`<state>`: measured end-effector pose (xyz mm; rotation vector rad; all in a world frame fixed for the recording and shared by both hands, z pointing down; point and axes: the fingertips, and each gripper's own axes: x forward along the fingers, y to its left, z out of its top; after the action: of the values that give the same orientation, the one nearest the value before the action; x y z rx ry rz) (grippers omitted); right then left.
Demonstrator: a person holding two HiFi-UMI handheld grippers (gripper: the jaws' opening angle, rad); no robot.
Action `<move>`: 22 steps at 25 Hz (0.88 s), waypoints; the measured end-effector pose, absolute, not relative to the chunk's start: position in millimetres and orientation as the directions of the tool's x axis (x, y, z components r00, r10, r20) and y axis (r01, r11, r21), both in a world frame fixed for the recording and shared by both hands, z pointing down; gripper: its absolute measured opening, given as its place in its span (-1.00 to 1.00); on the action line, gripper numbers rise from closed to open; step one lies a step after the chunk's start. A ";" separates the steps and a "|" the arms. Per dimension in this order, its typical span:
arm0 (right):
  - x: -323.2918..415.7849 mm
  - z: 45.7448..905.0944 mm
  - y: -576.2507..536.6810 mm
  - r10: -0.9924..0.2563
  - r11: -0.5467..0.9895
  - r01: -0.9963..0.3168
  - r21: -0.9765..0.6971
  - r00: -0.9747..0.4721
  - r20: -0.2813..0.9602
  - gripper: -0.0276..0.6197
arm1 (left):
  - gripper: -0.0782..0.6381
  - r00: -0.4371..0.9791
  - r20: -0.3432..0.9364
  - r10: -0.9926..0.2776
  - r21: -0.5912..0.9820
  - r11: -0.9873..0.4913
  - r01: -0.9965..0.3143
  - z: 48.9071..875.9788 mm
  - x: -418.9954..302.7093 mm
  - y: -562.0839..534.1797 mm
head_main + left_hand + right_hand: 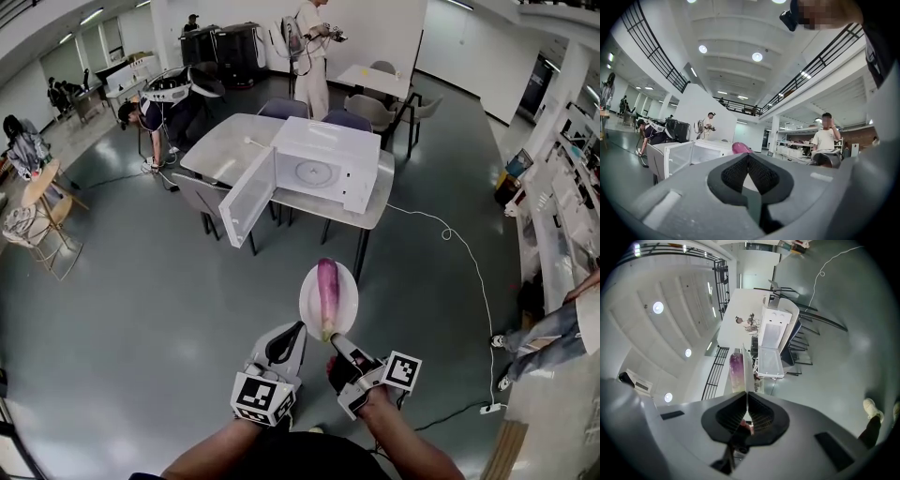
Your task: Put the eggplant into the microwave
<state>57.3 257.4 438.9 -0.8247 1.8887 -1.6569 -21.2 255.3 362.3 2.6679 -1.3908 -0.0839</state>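
A purple and pink eggplant (327, 295) lies on a white plate (345, 298) carried in the air over the grey floor. My right gripper (334, 339) is shut on the plate's near rim. In the right gripper view the plate (748, 376) shows edge-on, with the eggplant (736, 373) beside it. My left gripper (298, 328) is shut, its tips at the plate's near-left rim; whether they touch it I cannot tell. Just past the left gripper (749, 156) the eggplant (740, 148) shows. The white microwave (323, 169) stands ahead on a table (225, 141), its door (248, 197) swung open to the left.
Grey chairs (202, 197) stand around the microwave's table. A white cable (469, 262) runs across the floor at the right to a power strip (489, 409). A person's legs (548, 337) and shelves are at the right edge. A small round table (37, 183) is at the left.
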 end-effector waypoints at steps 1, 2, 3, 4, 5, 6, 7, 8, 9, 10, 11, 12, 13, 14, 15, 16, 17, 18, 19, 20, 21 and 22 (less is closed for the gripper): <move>53.9 437.4 247.9 -0.722 0.079 -0.119 -0.990 -0.691 0.026 -0.87 | -0.76 0.578 0.011 -0.816 0.143 -0.571 -0.808 361.2 -24.7 245.7; 50.2 435.9 238.3 -0.726 0.077 -0.119 -0.990 -0.687 0.026 -0.87 | -0.76 0.583 0.011 -0.813 0.144 -0.575 -0.805 360.1 -28.6 236.2; 46.3 434.6 228.4 -0.730 0.077 -0.120 -0.990 -0.683 0.026 -0.87 | -0.76 0.587 0.011 -0.809 0.144 -0.580 -0.802 359.3 -32.7 226.5; 42.3 433.9 218.1 -0.734 0.077 -0.122 -0.990 -0.679 0.026 -0.87 | -0.76 0.592 0.012 -0.806 0.145 -0.584 -0.799 358.9 -37.0 216.5; 38.6 433.9 208.0 -0.737 0.078 -0.123 -0.989 -0.675 0.026 -0.87 | -0.76 0.596 0.011 -0.803 0.144 -0.589 -0.795 359.1 -41.1 206.6; 35.1 434.7 198.3 -0.742 0.079 -0.125 -0.989 -0.670 0.025 -0.87 | -0.76 0.602 0.010 -0.799 0.143 -0.594 -0.792 359.5 -45.1 197.2; 31.7 436.0 189.4 -0.746 0.080 -0.127 -0.989 -0.665 0.025 -0.87 | -0.76 0.607 0.009 -0.795 0.140 -0.600 -0.788 359.8 -49.1 188.3; 28.5 437.2 181.0 -0.751 0.080 -0.128 -0.989 -0.660 0.025 -0.87 | -0.76 0.611 0.007 -0.792 0.137 -0.604 -0.785 360.1 -53.1 179.7; 25.2 437.8 172.6 -0.756 0.079 -0.127 -0.989 -0.654 0.023 -0.87 | -0.76 0.614 0.007 -0.789 0.134 -0.608 -0.783 360.5 -57.0 170.9; 22.0 438.1 164.3 -0.759 0.078 -0.124 -0.989 -0.650 0.022 -0.87 | -0.76 0.616 0.007 -0.788 0.132 -0.609 -0.782 360.8 -60.6 162.2; 19.1 438.4 156.3 -0.761 0.075 -0.122 -0.990 -0.648 0.022 -0.87 | -0.76 0.616 0.007 -0.787 0.133 -0.610 -0.781 360.7 -63.4 153.9; 17.1 439.1 148.7 -0.761 0.072 -0.122 -0.990 -0.648 0.025 -0.87 | -0.76 0.618 0.007 -0.786 0.135 -0.611 -0.780 360.0 -65.1 146.3; 16.1 440.1 141.2 -0.761 0.067 -0.125 -0.990 -0.648 0.030 -0.87 | -0.76 0.620 0.008 -0.785 0.136 -0.613 -0.778 359.4 -65.5 139.3; 15.7 440.9 133.3 -0.762 0.063 -0.128 -0.990 -0.647 0.035 -0.87 | -0.76 0.623 0.008 -0.782 0.136 -0.616 -0.776 359.1 -65.3 132.1; 15.4 441.3 124.8 -0.763 0.062 -0.130 -0.990 -0.646 0.037 -0.87 | -0.76 0.626 0.007 -0.780 0.135 -0.619 -0.773 358.8 -65.0 124.5; 14.7 441.1 116.2 -0.764 0.063 -0.131 -0.989 -0.644 0.037 -0.87 | -0.76 0.628 0.006 -0.778 0.134 -0.622 -0.772 358.3 -65.0 117.0; 13.6 440.7 108.2 -0.764 0.064 -0.130 -0.989 -0.644 0.035 -0.87 | -0.76 0.628 0.006 -0.778 0.134 -0.622 -0.771 357.9 -65.4 109.8; 12.4 440.5 100.7 -0.763 0.065 -0.128 -0.990 -0.646 0.034 -0.87 | -0.76 0.628 0.006 -0.778 0.134 -0.622 -0.771 357.9 -65.7 103.0; 11.9 441.1 93.0 -0.761 0.064 -0.127 -0.990 -0.648 0.034 -0.87 | -0.76 0.628 0.007 -0.778 0.134 -0.622 -0.772 358.1 -65.3 96.0; 12.2 442.2 84.5 -0.759 0.062 -0.128 -0.990 -0.651 0.036 -0.87 | -0.76 0.628 0.007 -0.778 0.133 -0.622 -0.772 358.2 -64.3 88.3; 12.9 443.2 74.8 -0.756 0.062 -0.127 -0.990 -0.653 0.037 -0.87 | -0.76 0.627 0.006 -0.779 0.132 -0.621 -0.773 358.2 -63.0 79.4; 13.4 443.9 64.3 -0.755 0.062 -0.124 -0.990 -0.655 0.035 -0.87 | -0.76 0.625 0.005 -0.780 0.130 -0.620 -0.774 358.2 -61.8 69.6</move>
<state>13.4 64.3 443.9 -0.8740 1.8420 -1.6351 -61.8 69.6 358.2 2.7229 -1.3077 -0.0781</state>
